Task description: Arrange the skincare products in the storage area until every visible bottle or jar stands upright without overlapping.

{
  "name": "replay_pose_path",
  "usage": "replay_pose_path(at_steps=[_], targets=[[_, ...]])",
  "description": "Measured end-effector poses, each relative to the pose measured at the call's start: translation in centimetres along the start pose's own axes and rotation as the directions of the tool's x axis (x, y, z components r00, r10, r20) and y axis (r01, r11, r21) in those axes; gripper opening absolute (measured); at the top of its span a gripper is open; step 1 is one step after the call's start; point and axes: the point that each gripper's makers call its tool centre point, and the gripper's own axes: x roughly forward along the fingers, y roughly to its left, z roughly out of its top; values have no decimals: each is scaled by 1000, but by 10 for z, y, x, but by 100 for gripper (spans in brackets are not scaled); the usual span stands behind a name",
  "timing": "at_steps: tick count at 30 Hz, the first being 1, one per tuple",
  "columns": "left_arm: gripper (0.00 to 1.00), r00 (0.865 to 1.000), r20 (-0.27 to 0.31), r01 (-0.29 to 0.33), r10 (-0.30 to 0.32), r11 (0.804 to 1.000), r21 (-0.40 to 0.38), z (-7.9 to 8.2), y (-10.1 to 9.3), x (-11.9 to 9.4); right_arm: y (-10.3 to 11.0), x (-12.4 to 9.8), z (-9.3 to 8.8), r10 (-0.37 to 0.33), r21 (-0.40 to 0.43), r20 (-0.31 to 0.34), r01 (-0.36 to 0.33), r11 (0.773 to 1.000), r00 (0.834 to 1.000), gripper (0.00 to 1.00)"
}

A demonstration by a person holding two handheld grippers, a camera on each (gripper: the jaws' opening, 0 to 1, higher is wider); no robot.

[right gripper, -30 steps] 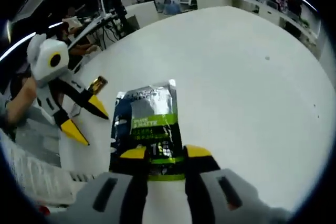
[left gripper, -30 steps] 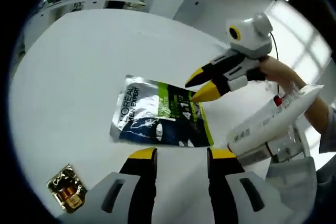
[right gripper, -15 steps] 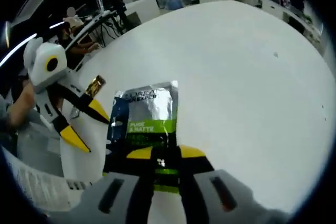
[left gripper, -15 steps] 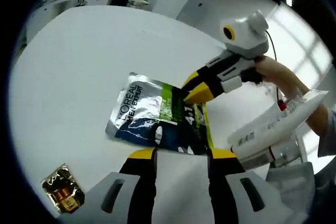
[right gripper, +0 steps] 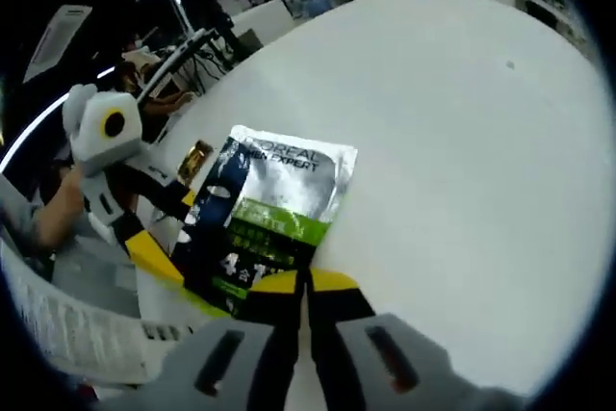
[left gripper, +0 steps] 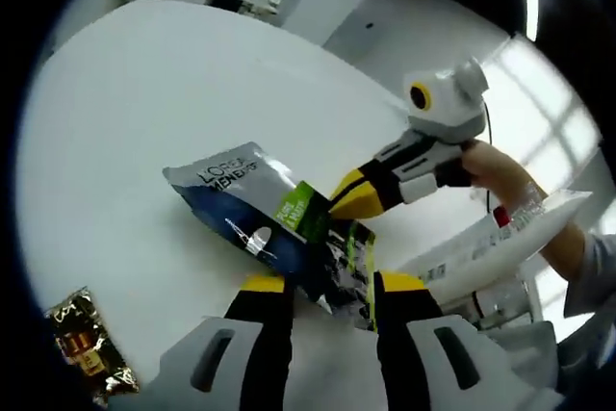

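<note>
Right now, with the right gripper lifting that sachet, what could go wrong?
The right gripper pinches only the L'Oreal sachet's bottom edge, so the limp pack may slip or fold. Its other end sits low toward the table, so it could drag. The open left gripper sits right beneath and might snag the sachet.

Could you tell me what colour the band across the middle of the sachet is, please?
Bright green, on the silver and dark blue sachet; it shows best in the right gripper view.
</note>
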Motion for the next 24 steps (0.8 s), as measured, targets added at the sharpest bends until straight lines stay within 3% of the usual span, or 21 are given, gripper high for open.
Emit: replay_pose_path(at_steps=[4,12,19,24], targets=[[24,1000,9,14,-14,1000,4,0,-10,2,16,1,6,55,-7,22,-55,998,998,2],[15,999,38,12,-13,1000,14,17,2,-7,21,-10,16,43,-34,52,-41,999,998,2],[2,998,70,-8,5,999,37,23,-7,-14,28,-22,18,35,-39,77,-32,999,996,1],[1,997,75,-30,22,994,109,25,-15,-18,28,-29,21,29,-49,88,-25,998,996,1]])
